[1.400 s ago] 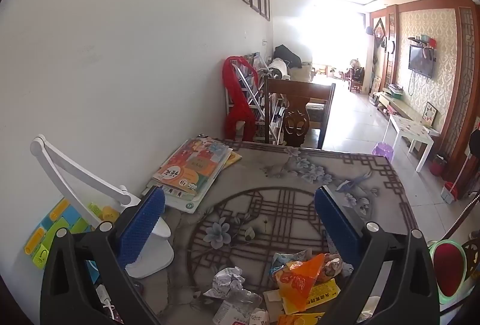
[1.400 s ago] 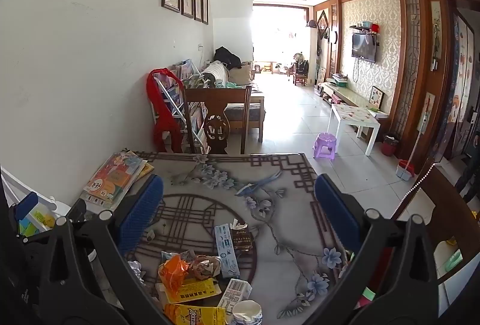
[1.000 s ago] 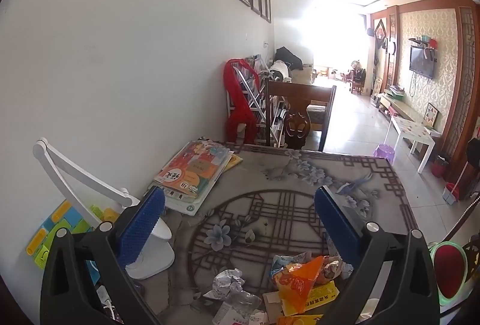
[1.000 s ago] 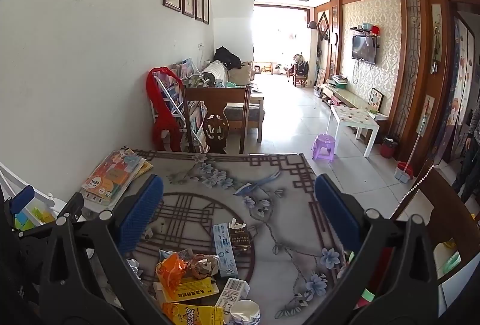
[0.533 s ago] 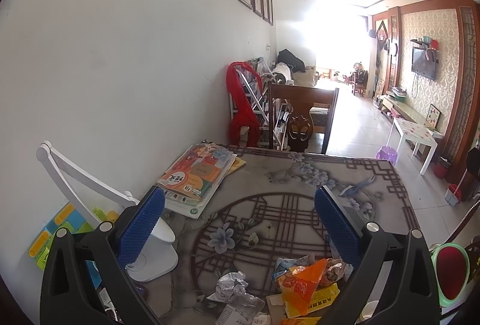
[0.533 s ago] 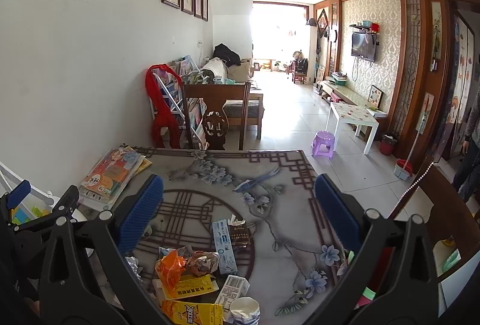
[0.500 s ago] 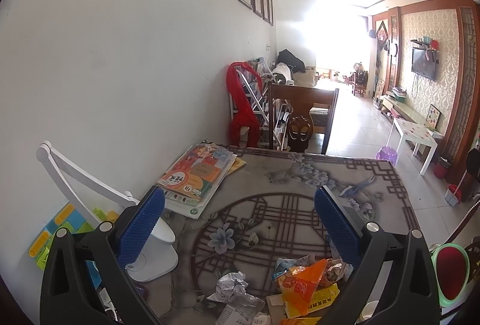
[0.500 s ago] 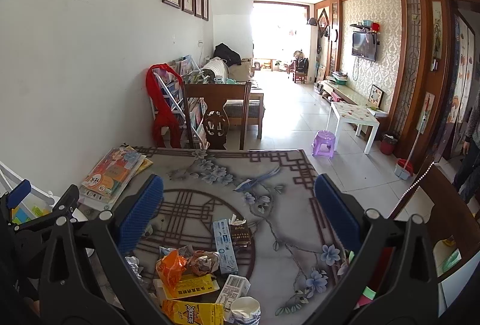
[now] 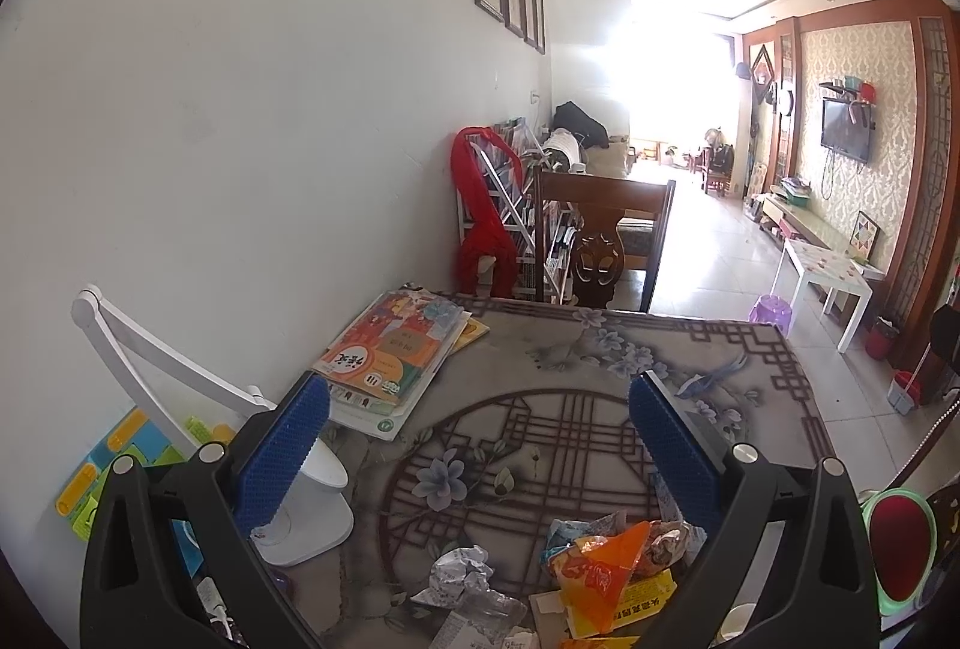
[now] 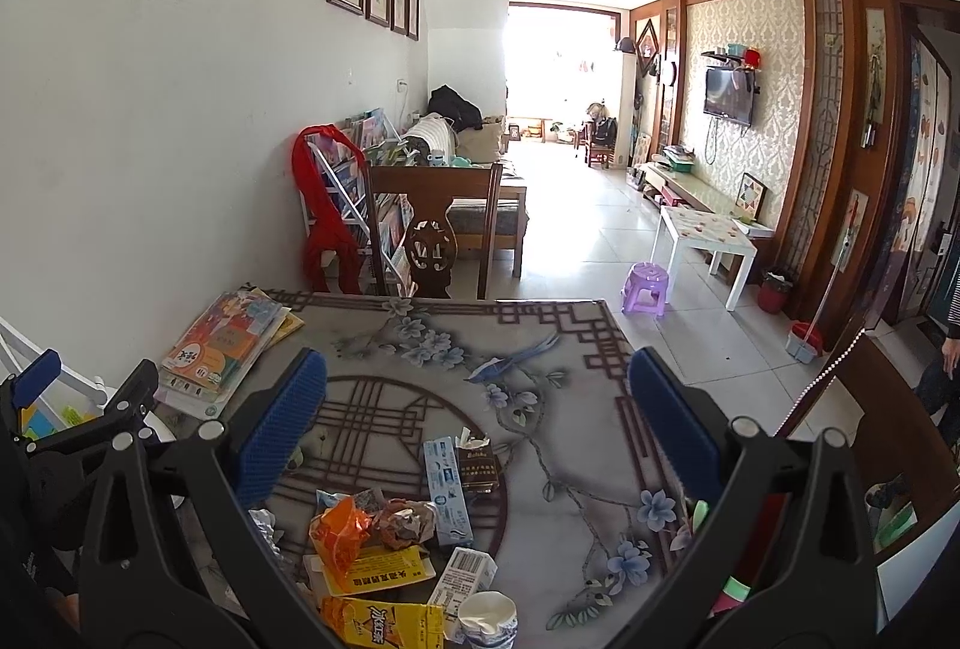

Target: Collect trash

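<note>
Right view only: blue carton (image 10: 447,490), long axis pointing away; paper cup (image 10: 489,619). Left view only: lamp base (image 9: 306,520). Left gripper (image 9: 477,448), right gripper (image 10: 477,424): wide, empty.

both grippers have drawn back a little from the table (image 10: 576,349): the trash pile (image 10: 396,541) shows more fully, with a paper cup (image 10: 489,619) now wholly visible at the near edge.

Yellow packet (image 10: 384,622) cut by bottom edge, paper cup (image 10: 489,619) likewise — carton (image 10: 462,577) print too small to read
</note>
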Demonstrator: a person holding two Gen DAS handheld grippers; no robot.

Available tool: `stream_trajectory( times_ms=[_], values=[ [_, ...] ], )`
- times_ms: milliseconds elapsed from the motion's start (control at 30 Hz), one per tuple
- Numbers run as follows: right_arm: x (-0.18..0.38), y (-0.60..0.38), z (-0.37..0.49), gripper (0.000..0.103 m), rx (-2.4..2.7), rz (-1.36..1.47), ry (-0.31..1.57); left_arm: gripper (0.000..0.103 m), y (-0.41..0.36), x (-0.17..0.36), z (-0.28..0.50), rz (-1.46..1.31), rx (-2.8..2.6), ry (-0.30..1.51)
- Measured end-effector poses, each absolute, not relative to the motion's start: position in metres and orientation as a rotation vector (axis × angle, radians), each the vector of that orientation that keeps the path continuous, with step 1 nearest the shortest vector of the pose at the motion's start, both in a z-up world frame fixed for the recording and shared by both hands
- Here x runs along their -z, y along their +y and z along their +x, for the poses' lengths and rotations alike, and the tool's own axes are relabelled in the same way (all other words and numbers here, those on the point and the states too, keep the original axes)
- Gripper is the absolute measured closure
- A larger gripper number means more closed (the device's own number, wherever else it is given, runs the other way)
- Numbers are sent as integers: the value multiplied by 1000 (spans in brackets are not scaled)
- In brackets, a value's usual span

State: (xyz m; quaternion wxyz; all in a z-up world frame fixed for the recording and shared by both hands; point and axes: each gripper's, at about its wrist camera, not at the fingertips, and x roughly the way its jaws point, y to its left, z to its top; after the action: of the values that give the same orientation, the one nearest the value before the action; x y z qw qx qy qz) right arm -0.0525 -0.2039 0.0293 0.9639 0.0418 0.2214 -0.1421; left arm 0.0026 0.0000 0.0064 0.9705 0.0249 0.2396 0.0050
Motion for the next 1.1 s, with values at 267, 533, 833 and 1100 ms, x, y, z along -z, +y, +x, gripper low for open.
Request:
stream_trajectory(
  times_ms=[267, 533, 833, 1100],
  values=[
    [-31, -205, -55, 3, 305, 83, 447, 8, -1, -6, 4, 55, -11, 483],
    [-30, -203, -52, 3, 314, 78, 461, 8, -2, -6, 7, 57, -13, 488],
    [-29, -204, -49, 3, 327, 83, 477, 8, -1, -4, 10, 58, -16, 487],
    [-28, -203, -49, 3, 341, 78, 483, 8, 0, -1, 11, 65, -14, 492]
  ],
)
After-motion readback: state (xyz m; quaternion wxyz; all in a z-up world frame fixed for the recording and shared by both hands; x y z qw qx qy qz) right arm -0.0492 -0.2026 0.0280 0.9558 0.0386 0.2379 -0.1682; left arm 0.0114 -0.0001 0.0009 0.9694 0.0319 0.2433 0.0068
